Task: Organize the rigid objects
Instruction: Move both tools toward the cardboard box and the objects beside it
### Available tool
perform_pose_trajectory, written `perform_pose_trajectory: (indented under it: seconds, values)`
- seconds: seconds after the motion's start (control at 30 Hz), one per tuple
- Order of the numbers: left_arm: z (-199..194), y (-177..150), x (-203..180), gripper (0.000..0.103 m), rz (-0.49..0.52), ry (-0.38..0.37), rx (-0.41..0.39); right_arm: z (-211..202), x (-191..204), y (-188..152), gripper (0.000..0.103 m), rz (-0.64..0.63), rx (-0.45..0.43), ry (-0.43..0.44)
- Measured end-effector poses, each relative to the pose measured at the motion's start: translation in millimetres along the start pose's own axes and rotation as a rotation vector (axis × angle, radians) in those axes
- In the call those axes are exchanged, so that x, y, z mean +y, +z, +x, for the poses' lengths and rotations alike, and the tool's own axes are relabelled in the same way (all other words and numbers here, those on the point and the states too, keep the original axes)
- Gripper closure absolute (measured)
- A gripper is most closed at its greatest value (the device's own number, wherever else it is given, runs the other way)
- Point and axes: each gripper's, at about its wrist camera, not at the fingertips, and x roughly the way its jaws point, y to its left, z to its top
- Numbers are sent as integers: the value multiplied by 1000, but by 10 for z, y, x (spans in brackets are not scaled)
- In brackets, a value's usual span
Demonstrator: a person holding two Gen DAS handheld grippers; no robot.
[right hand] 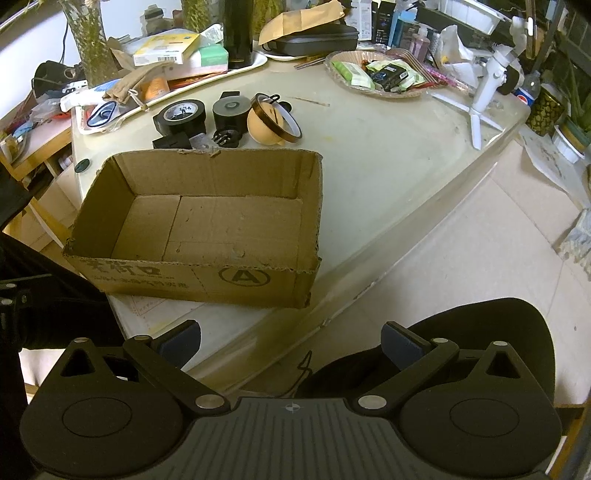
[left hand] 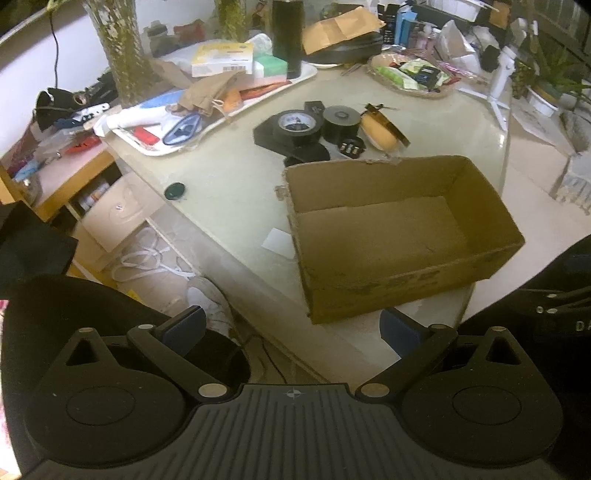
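An empty open cardboard box (left hand: 391, 236) (right hand: 207, 225) sits near the table's front edge. Just behind it lie a black tape roll with a white core (left hand: 297, 125) (right hand: 181, 112), a second black roll (left hand: 341, 122) (right hand: 231, 110), an amber tape roll on a tan ball (left hand: 382, 129) (right hand: 271, 122) and small black parts (left hand: 351, 147) (right hand: 225, 138). My left gripper (left hand: 291, 328) hangs open over the table's near left edge, short of the box. My right gripper (right hand: 291, 341) is open too, low in front of the box's right corner. Neither holds anything.
A cluttered white tray (left hand: 207, 107) (right hand: 207, 79) stands at the back left, with a black flask (left hand: 287, 37) (right hand: 238, 33). A snack basket (left hand: 413, 74) (right hand: 373, 74) and a white tripod (left hand: 496, 88) (right hand: 480, 99) stand at the back right. A dark round lid (left hand: 174, 191) (right hand: 82, 165) lies left of the box.
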Motion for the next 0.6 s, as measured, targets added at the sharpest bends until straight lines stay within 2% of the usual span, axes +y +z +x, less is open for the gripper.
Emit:
perform_pose_trajectory:
  seconds: [0.23, 0.6]
  values:
    - [37, 0, 3, 0, 22, 23, 28, -19, -14, 12, 0, -1, -4, -2]
    - [-12, 18, 50, 0, -21, -36, -13, -60, -48, 28, 0, 1, -17, -1]
